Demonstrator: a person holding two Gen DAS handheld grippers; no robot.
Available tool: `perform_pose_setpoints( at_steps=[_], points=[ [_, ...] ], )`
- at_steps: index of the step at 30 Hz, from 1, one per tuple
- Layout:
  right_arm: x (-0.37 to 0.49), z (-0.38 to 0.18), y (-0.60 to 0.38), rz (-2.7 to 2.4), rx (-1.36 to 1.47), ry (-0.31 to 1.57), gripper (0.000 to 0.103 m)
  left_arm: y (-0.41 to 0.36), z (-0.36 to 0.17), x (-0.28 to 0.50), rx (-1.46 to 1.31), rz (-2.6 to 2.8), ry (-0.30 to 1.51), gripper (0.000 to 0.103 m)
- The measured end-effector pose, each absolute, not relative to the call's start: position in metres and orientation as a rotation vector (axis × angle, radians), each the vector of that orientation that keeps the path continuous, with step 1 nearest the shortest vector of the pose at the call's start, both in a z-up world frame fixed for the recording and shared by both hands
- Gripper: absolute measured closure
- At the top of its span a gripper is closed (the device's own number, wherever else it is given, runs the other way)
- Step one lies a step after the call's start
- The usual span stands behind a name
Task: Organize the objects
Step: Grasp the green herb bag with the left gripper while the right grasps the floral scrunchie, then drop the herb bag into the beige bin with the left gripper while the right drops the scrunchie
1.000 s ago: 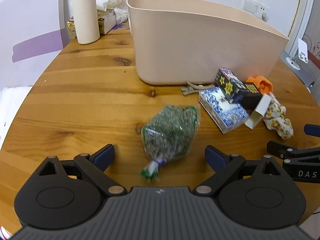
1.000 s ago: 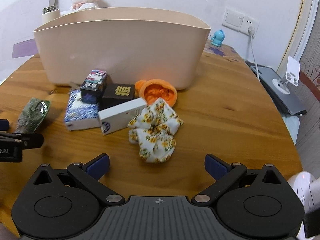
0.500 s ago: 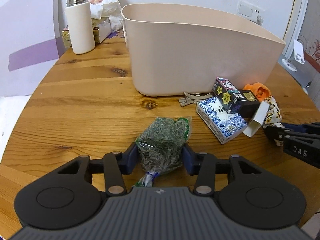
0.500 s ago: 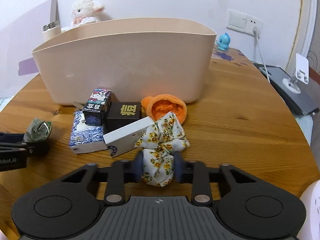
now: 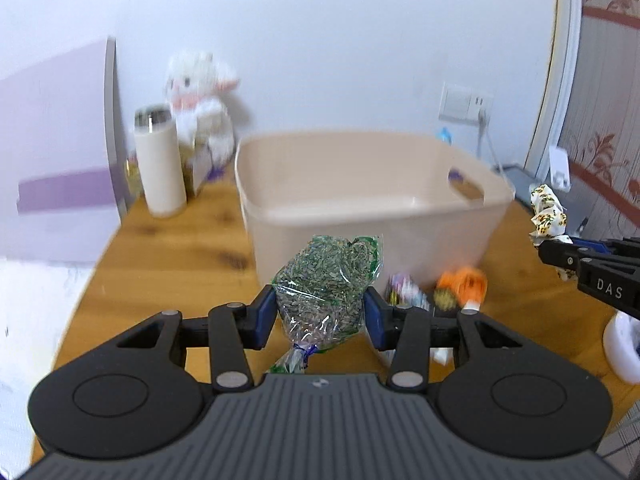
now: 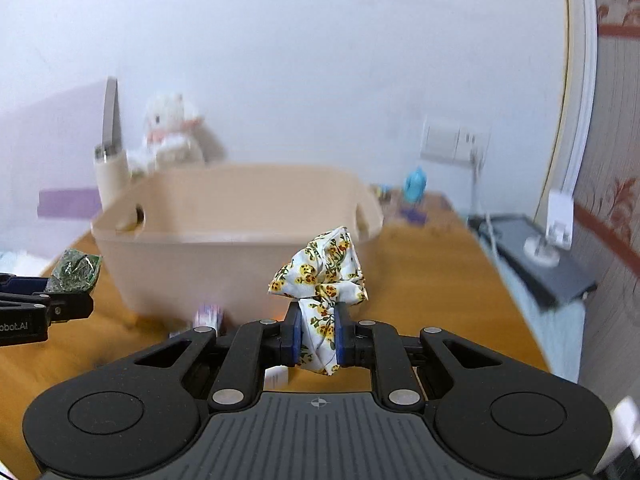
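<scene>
My left gripper is shut on a clear bag of green dried herbs and holds it in the air in front of the beige plastic tub. My right gripper is shut on a floral cloth scrunchie, also lifted, near the tub's right end. The scrunchie also shows at the right of the left wrist view, and the herb bag at the left of the right wrist view. The tub looks empty inside.
Small boxes and an orange item lie on the wooden table before the tub. A cream tumbler and a white plush toy stand at the back left. A blue figurine stands by the wall socket.
Both grippers closed on their objects half a second ago and have since lifted them off the table, up to about the tub's rim height.
</scene>
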State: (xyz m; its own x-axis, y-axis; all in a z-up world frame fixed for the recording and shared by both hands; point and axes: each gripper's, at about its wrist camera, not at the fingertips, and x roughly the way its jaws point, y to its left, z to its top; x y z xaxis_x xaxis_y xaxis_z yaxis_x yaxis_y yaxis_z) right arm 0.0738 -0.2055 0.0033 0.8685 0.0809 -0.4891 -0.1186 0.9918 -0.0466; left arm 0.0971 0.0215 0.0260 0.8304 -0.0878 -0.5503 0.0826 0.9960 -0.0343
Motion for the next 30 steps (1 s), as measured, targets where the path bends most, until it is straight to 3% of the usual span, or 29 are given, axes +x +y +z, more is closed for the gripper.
perform_pose_setpoints(
  at_steps=[13, 30],
  points=[
    [0.145, 0.037, -0.208, 0.110, -0.034, 0.422, 0.088, 0.001, 0.081, 0.171, -0.021, -0.081, 0.482, 0.055],
    [0.223, -0.017, -0.191, 0.130, -0.079, 0.680, 0.087, -0.020, 0.010, 0.276, 0.014, -0.051, 0.783, 0.052]
  ],
)
